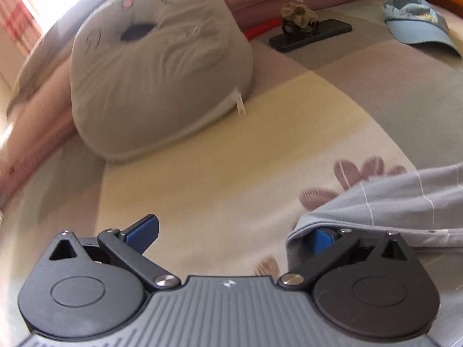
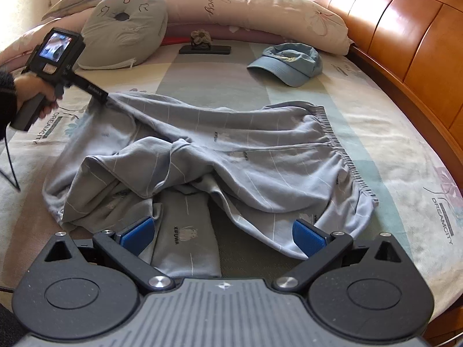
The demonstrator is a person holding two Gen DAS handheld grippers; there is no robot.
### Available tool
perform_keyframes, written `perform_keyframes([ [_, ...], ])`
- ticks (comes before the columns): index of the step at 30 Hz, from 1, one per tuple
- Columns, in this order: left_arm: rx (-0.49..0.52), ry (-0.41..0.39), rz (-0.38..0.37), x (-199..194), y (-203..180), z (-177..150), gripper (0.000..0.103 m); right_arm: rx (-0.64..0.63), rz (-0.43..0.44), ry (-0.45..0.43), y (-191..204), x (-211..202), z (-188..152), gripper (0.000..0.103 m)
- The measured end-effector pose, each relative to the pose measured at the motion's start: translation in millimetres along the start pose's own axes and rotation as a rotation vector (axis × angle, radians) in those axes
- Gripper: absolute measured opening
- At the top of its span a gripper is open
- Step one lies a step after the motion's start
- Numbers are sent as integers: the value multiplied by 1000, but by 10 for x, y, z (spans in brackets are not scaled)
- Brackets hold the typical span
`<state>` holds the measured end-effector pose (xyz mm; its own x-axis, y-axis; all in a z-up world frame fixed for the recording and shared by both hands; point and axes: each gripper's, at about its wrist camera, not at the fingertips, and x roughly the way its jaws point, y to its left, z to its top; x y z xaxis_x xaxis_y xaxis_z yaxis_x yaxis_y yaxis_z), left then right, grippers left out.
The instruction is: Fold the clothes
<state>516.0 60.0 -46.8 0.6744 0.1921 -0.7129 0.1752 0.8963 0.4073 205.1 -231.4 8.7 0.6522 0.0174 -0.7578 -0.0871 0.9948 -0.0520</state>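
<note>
Nearest the right wrist camera, the right gripper (image 2: 222,238) hangs low over the bed with its jaws spread wide, holding nothing. One grey trouser leg (image 2: 185,240) runs straight between its two blue pads (image 2: 137,235), and the pads do not press on it. That leg belongs to the grey trousers (image 2: 231,156), a pair with thin pale lines and small printed labels. They lie crumpled across the middle of the bed sheet (image 2: 405,150), with the gathered elastic waistband (image 2: 341,150) toward the right side and the legs bunched and overlapping toward the left.

At the far left edge of the trousers, the left gripper (image 1: 231,235) is held by a hand (image 2: 34,92) in a dark sleeve. In the left wrist view its jaws stand wide apart. The fabric is draped over the right-hand finger, partly hiding its blue pad, while the other pad is bare above the sheet. Nothing is pinched between them.

Beyond the trousers, a light blue cap (image 2: 286,60) sits on the sheet toward the wooden headboard (image 2: 405,34). A dark phone (image 2: 205,49) lies flat farther back, with a small greyish fabric flower (image 2: 199,37) on top of it. A grey ring-shaped cushion (image 2: 124,34) with a hole in its middle leans near the left. Long pinkish pillows (image 2: 260,8) line the back of the bed behind it. A red strip shows just under the pillows beside the cushion.
</note>
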Motion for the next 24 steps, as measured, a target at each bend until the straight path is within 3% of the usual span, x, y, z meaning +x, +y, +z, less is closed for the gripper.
perform_keyframes([
  [7, 119, -110, 114, -8, -161, 414, 103, -7, -16, 3, 17, -42, -54, 103],
  [14, 119, -91, 1, -213, -265, 232, 102, -13, -6, 5, 15, -77, -95, 103],
  [24, 114, -63, -225, -928, -425, -530, 102, -44, 75, 17, 17, 72, -19, 103],
])
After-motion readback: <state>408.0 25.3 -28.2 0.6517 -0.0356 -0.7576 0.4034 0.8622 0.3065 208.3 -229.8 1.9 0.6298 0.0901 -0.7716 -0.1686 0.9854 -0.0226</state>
